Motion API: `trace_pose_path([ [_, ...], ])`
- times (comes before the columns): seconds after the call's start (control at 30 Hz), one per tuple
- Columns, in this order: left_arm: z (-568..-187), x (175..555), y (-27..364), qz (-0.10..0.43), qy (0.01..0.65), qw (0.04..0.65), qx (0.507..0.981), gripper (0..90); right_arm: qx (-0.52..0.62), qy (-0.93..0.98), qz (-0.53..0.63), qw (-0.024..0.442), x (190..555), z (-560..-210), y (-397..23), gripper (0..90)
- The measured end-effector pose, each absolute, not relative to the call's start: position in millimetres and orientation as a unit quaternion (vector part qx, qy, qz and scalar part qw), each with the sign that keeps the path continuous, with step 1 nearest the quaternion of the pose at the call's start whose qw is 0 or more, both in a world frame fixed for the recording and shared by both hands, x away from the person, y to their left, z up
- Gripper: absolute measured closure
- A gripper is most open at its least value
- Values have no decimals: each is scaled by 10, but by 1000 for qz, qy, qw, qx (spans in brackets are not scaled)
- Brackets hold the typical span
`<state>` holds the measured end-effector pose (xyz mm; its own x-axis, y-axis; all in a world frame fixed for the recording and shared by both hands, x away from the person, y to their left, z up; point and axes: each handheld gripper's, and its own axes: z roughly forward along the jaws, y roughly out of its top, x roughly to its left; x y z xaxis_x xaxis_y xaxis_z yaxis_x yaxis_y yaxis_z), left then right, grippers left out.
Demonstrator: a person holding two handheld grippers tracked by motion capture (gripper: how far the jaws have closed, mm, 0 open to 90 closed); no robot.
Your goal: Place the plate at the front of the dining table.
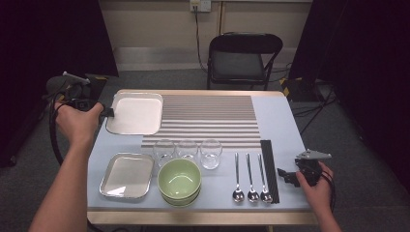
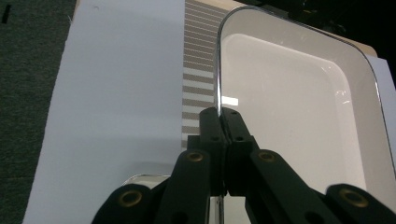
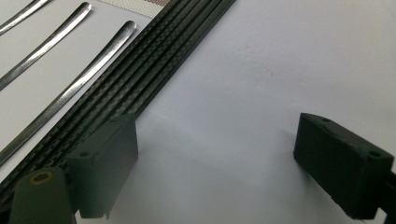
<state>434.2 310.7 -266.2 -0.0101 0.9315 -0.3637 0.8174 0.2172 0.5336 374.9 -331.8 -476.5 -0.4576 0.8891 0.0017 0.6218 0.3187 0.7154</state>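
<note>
Item: shallow rectangular steel tray with rounded corners and pale inner face (image 1: pixel 135 113), at the far-left of the worktop (image 1: pixel 283 125), about ten o'clock from the centre, partly overlapping the grey-striped placemat (image 1: pixel 212 118). Its long axis runs roughly nine to three. The left claw (image 1: pixel 109 112) is clamped on the tray's left rim, so the tray lies at three o'clock from that claw; the left hand (image 1: pixel 80 121) is much the nearer.

Left gripper view: the two black jaws stand together on the thin bright rim (image 2: pixel 217 70), with the tray tipped so its rim line runs straight away from the jaws; the tilt is harder to read from the high view.

Adjacent stock: second steel tray (image 1: pixel 126 175) at seven o'clock; stacked green bowls (image 1: pixel 179 180); three clear glasses (image 1: pixel 187 150); three steel spoons (image 1: pixel 250 176); bundle of black chopsticks (image 1: pixel 270 166).

Right claw (image 1: pixel 286 176), at four o'clock: jaws apart, holding nothing, over bare worktop just right of the chopsticks (image 3: pixel 140 79), as the right gripper view confirms.
</note>
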Motion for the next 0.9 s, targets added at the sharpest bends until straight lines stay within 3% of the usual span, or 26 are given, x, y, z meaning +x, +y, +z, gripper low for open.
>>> trace_pose_path([
  [0.9,-2712,4541,2816,85,691,339,633,893,480,787,332,202,3749,-4765,-3318,127],
])
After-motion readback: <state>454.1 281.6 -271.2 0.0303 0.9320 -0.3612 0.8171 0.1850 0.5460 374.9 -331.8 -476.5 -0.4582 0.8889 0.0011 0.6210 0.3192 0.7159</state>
